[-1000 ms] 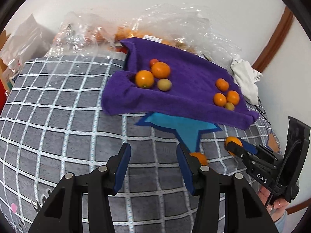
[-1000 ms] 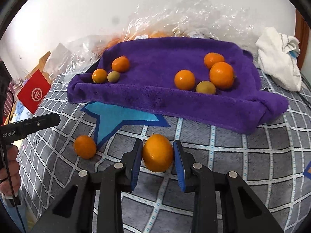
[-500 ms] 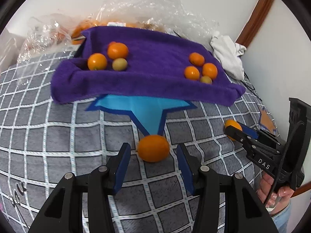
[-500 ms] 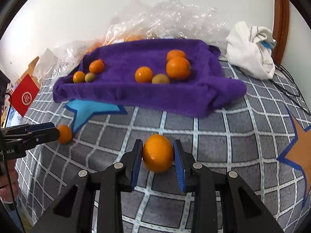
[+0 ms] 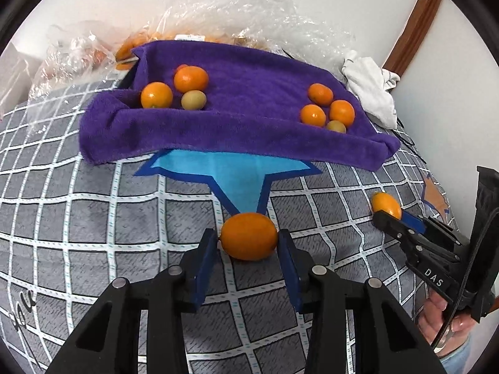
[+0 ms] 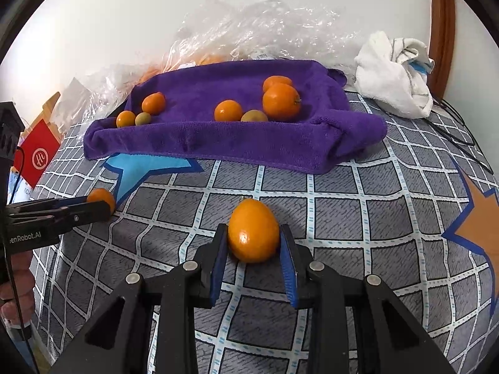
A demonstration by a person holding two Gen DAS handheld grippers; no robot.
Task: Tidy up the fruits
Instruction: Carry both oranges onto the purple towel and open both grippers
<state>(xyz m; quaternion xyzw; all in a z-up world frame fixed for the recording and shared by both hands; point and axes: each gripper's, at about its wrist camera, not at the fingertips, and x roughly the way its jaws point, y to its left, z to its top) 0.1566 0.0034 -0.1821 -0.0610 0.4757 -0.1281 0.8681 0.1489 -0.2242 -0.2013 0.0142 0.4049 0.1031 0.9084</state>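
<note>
A purple towel [image 5: 249, 137] lies on the checked bedcover and carries two groups of small orange and greenish fruits, one at the left [image 5: 187, 88] and one at the right [image 5: 327, 110]. My left gripper [image 5: 248, 244] has its blue fingers against both sides of an orange fruit [image 5: 249, 240] on the cover, below the blue star. My right gripper [image 6: 253, 247] is shut on another orange fruit [image 6: 253, 230], held low over the cover. Each gripper shows in the other's view, the right gripper [image 5: 402, 221] and the left gripper [image 6: 103, 205], each with its fruit.
Crumpled clear plastic bags [image 5: 234, 15] with more fruit lie behind the towel against the wall. A white cloth [image 6: 393, 74] lies at the back right. A red card [image 6: 39, 155] stands at the left edge. A dark cable [image 6: 461, 143] runs along the right.
My left gripper has moved forward to the loose orange fruit and closed its fingers onto it. My right gripper still holds its fruit and has shifted a little.
</note>
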